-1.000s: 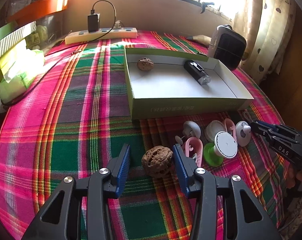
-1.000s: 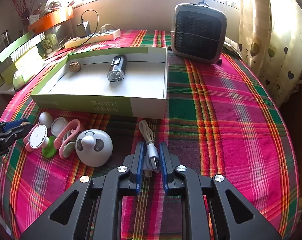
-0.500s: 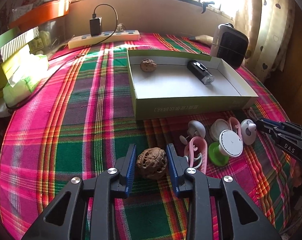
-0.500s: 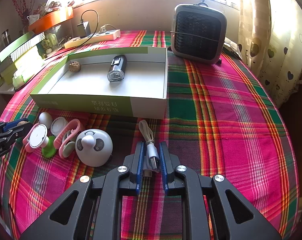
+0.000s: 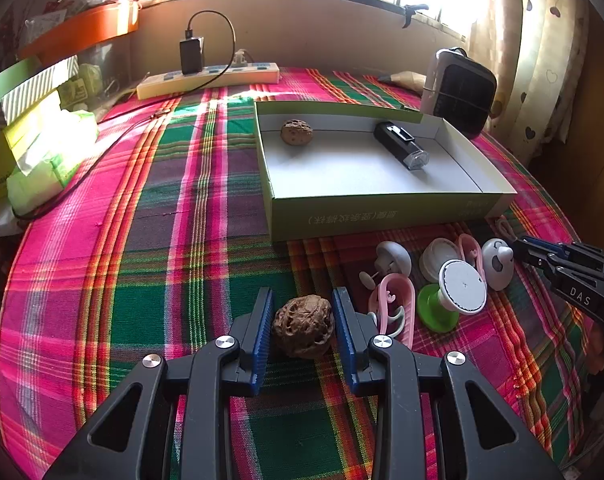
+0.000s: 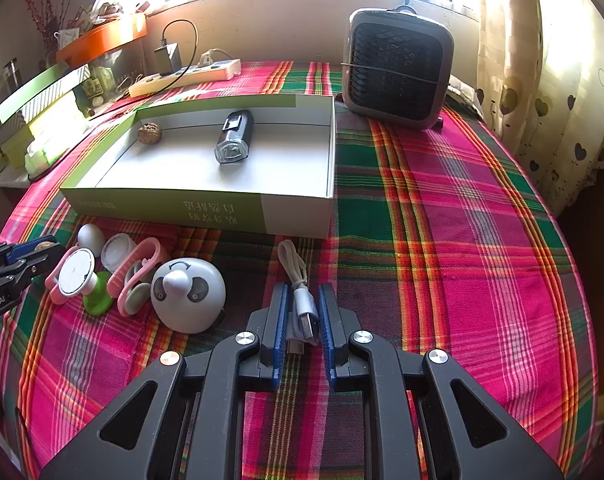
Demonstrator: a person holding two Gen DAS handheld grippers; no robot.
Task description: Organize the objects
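A brown walnut (image 5: 304, 332) sits on the plaid cloth between the blue pads of my left gripper (image 5: 302, 294), which is shut on it. My right gripper (image 6: 303, 288) is shut on the plug end of a grey USB cable (image 6: 293, 260) that lies on the cloth. Behind both stands a shallow green-and-white box (image 5: 382, 216) holding a second walnut (image 5: 296, 132) and a black bike light (image 5: 400, 148). In the right wrist view the same box (image 6: 161, 204) stands at left centre, with the left gripper's tip (image 6: 41, 252) at the left edge.
Small items lie between the grippers: a white panda gadget (image 6: 187, 294), pink clips (image 5: 394, 308), a green-and-white suction holder (image 5: 460, 286). A dark heater (image 6: 396, 66) stands at the back right. A power strip (image 5: 209, 78) and tissue packs (image 5: 49, 160) line the far and left edges.
The left jaws came together from wide apart until their pads met the walnut. The right gripper and its cable look unchanged.
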